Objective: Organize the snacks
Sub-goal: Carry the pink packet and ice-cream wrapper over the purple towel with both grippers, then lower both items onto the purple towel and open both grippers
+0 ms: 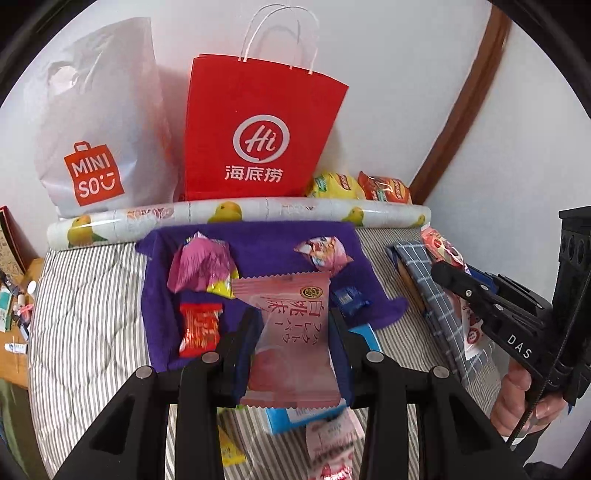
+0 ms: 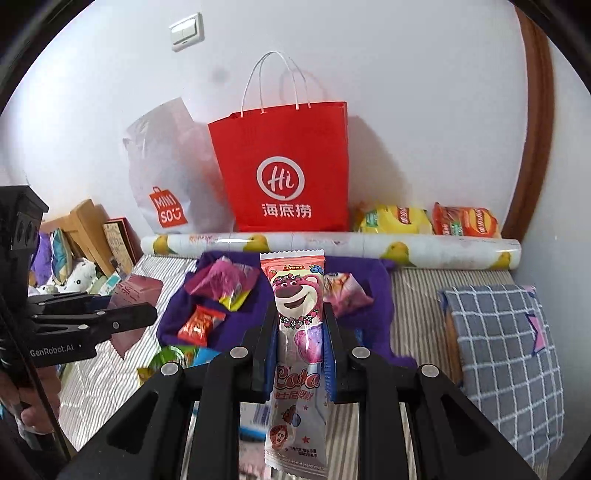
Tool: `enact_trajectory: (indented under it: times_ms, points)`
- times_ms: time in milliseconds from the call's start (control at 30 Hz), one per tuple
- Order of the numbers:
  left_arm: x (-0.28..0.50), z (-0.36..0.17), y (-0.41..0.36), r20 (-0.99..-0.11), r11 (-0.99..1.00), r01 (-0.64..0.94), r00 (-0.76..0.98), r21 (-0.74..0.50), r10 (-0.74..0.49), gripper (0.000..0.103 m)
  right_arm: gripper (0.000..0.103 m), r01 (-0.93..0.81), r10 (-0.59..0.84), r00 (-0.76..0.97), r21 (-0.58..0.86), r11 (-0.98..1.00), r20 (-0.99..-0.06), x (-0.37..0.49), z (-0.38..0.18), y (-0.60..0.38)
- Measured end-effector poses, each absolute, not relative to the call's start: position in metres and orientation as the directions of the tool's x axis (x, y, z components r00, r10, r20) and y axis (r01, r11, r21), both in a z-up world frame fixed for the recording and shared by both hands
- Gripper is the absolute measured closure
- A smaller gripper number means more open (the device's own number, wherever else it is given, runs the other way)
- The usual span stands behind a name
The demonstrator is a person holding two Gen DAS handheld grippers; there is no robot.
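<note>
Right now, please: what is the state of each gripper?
Left gripper: shut on the pale pink snack packet.
Right gripper: shut on the pink bear lollipop packet.

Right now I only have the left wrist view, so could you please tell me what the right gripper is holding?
Observer: The right gripper is shut on a long pink bear packet, held upright.
Operator: Thank you. Is there anything on the wall above the bags?
Observer: Yes, a light switch sits up and to the left of the red bag.
Operator: And how far does the checked cloth reach?
Observer: The checked cloth covers a bulky bundle that stops short of the patterned roll.
</note>
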State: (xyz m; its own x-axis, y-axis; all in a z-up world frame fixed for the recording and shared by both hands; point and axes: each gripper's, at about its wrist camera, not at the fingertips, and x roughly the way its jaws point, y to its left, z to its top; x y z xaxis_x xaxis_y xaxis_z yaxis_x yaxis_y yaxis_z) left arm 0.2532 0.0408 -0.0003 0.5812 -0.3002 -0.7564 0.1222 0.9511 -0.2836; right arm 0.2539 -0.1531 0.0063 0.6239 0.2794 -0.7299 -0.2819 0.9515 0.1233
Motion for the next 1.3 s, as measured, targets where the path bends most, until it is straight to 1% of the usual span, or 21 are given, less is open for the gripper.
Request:
enact_trajectory:
  times_ms: [333,600,700,833,933,1033,1300]
  points:
    - [0.299,-0.020,0.064,-0.762,0.946,0.076,0.573,-0.317,-0.301,0.068,0.082,-0.313,0.322,0.572,0.162,0.936,-0.754,0.310,-0.024,-0.133]
    - [0.323,-0.055,0.074,-0.794,0.944,0.049,0.527,-0.326,-0.302,0.068,0.082,-0.365,0.369,0.504,0.194,0.910,-0.781,0.344,-0.066,-0.113]
    - [0.333,-0.068,0.075,-0.809,0.943,0.037,0.503,-0.331,-0.304,0.068,0.082,-0.381,0.377,0.474,0.201,0.902,-0.795,0.349,-0.083,-0.108]
    - [0.348,-0.080,0.073,-0.824,0.943,0.030,0.477,-0.331,-0.304,0.068,0.082,-0.380,0.339,0.455,0.165,0.910,-0.823,0.350,-0.103,-0.108]
    - [0.354,-0.087,0.069,-0.832,0.949,0.033,0.472,-0.314,-0.292,0.068,0.082,-0.384,0.359,0.431,0.191,0.903,-0.828,0.352,-0.112,-0.112]
    - [0.354,-0.092,0.068,-0.828,0.944,0.047,0.467,-0.328,-0.311,0.068,0.082,-0.384,0.354,0.424,0.189,0.904,-0.834,0.353,-0.119,-0.112]
    - [0.358,-0.093,0.061,-0.847,0.951,0.059,0.440,-0.304,-0.298,0.068,0.082,-0.394,0.356,0.410,0.189,0.900,-0.839,0.352,-0.127,-0.109]
